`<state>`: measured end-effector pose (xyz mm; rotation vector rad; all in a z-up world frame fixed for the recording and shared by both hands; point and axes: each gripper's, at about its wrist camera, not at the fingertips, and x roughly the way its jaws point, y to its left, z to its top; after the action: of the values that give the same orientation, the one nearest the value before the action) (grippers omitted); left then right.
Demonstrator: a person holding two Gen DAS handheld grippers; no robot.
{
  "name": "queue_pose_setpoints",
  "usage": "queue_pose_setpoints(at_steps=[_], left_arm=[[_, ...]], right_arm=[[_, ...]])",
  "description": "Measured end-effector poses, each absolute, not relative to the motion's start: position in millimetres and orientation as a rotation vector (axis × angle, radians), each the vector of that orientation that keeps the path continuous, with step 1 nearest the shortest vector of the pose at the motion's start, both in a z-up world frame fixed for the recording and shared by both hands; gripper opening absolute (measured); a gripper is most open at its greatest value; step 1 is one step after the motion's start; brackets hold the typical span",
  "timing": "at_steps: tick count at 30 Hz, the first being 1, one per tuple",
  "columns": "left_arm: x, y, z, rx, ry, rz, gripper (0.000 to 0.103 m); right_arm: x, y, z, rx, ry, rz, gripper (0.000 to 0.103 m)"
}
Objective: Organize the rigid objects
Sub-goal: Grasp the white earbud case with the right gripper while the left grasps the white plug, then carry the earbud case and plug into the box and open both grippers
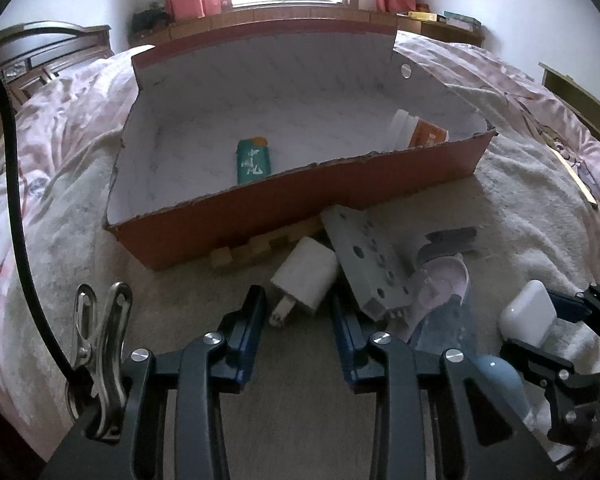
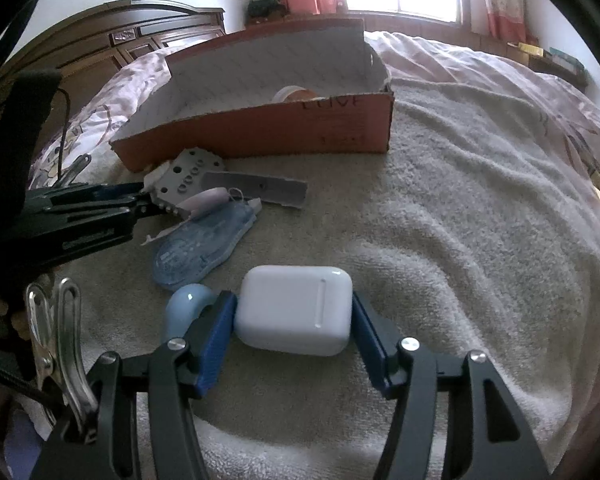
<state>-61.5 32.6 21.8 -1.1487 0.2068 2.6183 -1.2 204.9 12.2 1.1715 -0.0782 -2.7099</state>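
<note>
My right gripper [image 2: 294, 316] clamps the white earbud case [image 2: 294, 314] on the towel [image 2: 460, 240], while my left gripper [image 1: 298, 312] stands parted around the white charger plug [image 1: 304, 276], near the cardboard box [image 1: 300, 196].

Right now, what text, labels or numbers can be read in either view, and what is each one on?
Green pack in the box: white vertical characters, too blurred to read.
Orange label on the white jar: pale marks, unreadable.
Box's front wall, right wrist view: dark handwriting near the top edge and fainter marks near the bottom, neither legible.
White case: no text visible.
Nothing can be quoted with confidence.
</note>
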Motion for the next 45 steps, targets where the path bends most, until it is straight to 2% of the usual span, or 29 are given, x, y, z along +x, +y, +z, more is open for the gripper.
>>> queue_pose_setpoints(at_steps=[11,15,23,26,28,45], left_arm=[[-67,34,21,-1.125,0.213,2.640,0.032],[-63,28,22,-1.127,0.160,2.642,0.028],[-52,10,24,-1.147,0.047,2.657,0.027],[-49,4,27,-1.141,0.014,2.667,0.027],[-47,1,29,-1.133,0.000,2.671,0.027],[-44,-9,60,-1.054,-0.041,2.681,0.027]], right_arm=[[-1,205,10,1.147,-0.071,-2.716,0.066],[0,205,10,1.136,-0.081,-2.716,0.067],[0,202,9,1.125,-0.068,-2.725,0.071],[1,205,10,1.125,-0.106,-2.723,0.069],[1,207,11,1.134,-0.113,-2.740,0.060],[-10,212,35,1.110,-0.182,-2.719,0.060]])
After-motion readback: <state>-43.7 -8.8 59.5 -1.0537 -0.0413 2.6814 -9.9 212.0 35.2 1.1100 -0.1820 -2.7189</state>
